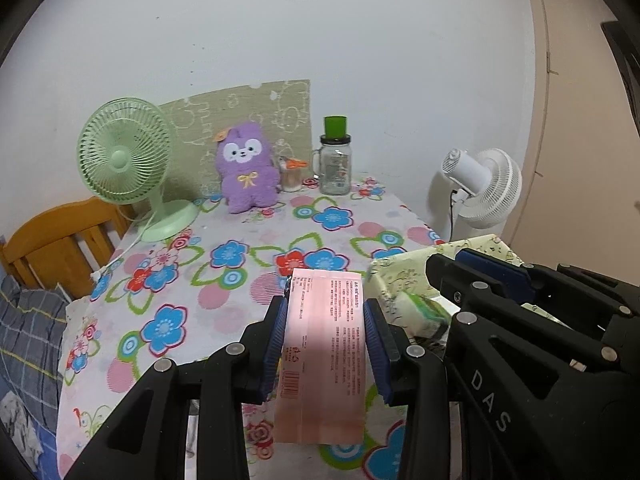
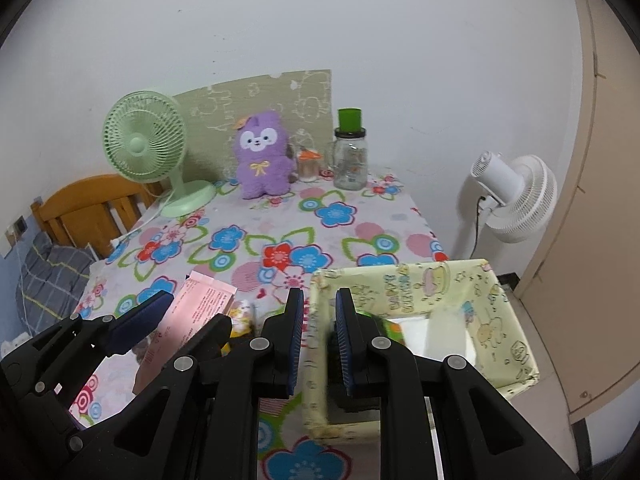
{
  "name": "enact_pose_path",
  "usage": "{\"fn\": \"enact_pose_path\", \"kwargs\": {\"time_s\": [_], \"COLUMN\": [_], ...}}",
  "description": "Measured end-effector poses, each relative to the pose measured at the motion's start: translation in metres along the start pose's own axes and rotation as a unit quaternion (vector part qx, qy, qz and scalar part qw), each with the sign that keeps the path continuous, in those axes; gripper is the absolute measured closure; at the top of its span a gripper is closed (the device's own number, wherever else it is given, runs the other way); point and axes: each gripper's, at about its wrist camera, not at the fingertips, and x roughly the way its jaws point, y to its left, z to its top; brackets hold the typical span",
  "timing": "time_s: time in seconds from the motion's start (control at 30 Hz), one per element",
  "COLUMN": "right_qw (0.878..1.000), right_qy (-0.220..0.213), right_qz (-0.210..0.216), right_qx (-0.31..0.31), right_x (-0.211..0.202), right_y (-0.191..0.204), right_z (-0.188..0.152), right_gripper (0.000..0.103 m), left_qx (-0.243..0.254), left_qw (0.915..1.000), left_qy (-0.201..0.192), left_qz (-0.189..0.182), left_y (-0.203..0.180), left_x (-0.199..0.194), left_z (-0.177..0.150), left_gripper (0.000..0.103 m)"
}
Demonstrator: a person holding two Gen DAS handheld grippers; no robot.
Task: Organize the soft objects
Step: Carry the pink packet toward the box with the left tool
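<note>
My left gripper (image 1: 326,320) is shut on a flat pink packet (image 1: 324,352) and holds it above the flowered table; the packet also shows in the right wrist view (image 2: 192,312). My right gripper (image 2: 318,320) is open and empty, its fingers straddling the near left wall of a pale yellow fabric basket (image 2: 508,320). A green and white soft pack (image 2: 394,326) lies inside the basket, also seen in the left wrist view (image 1: 420,312). The basket (image 1: 404,276) stands just right of my left gripper. A purple plush toy (image 1: 248,168) sits at the table's back.
A green desk fan (image 1: 124,160) stands back left, its cord along the table edge. A glass jar with a green lid (image 1: 335,160) and a small orange-topped container (image 1: 292,174) stand at the back. A white floor fan (image 1: 488,188) is right, a wooden chair (image 1: 60,240) left.
</note>
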Motion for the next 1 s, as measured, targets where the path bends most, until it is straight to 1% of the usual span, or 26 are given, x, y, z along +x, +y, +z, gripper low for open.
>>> {"fn": "enact_pose_path", "kwargs": {"time_s": [0.37, 0.67, 1.0], "right_qw": [0.999, 0.999, 0.997], "right_qy": [-0.002, -0.002, 0.011], "right_qz": [-0.027, -0.043, -0.059], "right_qx": [0.022, 0.032, 0.048], "right_x": [0.003, 0.007, 0.022], "right_y": [-0.039, -0.064, -0.091], "right_z": [0.004, 0.005, 0.004], "right_gripper": [0.083, 0.083, 0.083], "left_qx": [0.023, 0.035, 0.05], "left_qw": [0.9993, 0.9983, 0.9963], "left_qy": [0.003, 0.005, 0.02], "left_qz": [-0.029, -0.047, -0.067], "left_y": [-0.038, -0.059, -0.082], "left_x": [0.019, 0.03, 0.052], "left_z": [0.013, 0.019, 0.023], "left_gripper": [0.064, 0.064, 0.064]}}
